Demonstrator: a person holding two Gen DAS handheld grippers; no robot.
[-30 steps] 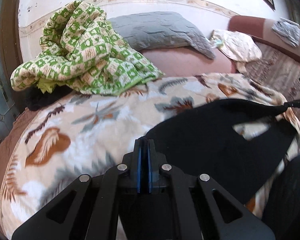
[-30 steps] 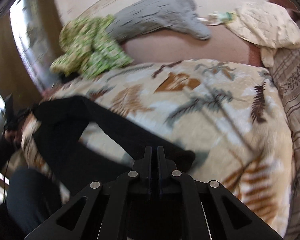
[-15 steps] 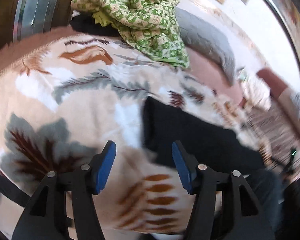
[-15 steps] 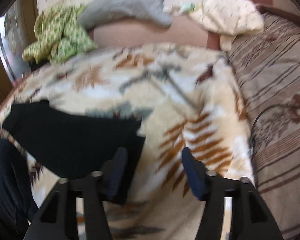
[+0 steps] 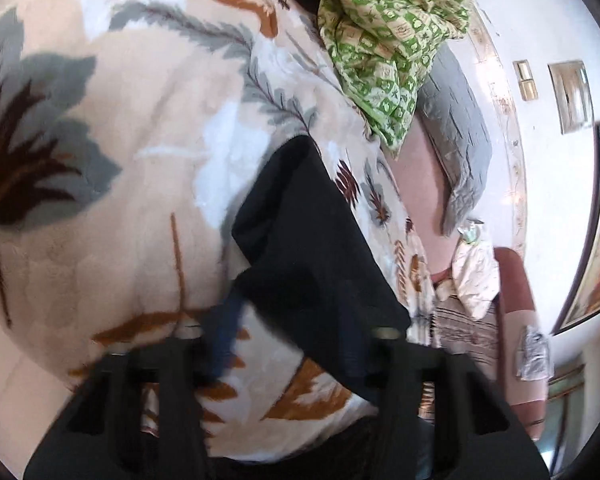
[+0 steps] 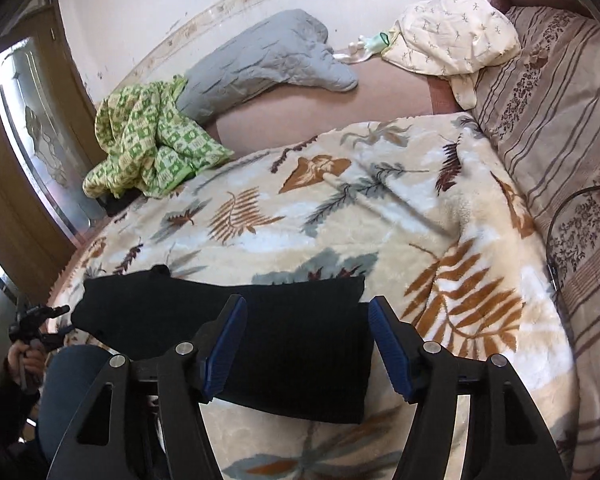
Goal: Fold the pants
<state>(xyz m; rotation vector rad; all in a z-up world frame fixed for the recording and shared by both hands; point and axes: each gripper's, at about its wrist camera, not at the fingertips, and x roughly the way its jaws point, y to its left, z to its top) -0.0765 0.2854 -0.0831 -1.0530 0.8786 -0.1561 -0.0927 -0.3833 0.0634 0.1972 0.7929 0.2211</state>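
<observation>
Black pants (image 6: pixel 292 344), folded into a flat band, lie across the near edge of a leaf-print blanket (image 6: pixel 340 208) on a bed. The right gripper (image 6: pixel 306 344) hovers just over their right end, jaws spread wide and released, nothing clamped between the blue pads (image 6: pixel 388 348). The left gripper (image 5: pixel 288 340), blurred in its own view, has just been closing; its jaws stand apart at the pants' left end, and no grip shows. Farther off, a green checked cloth (image 6: pixel 152 140) is heaped beside a grey pillow (image 6: pixel 268 60).

No legible text anywhere
</observation>
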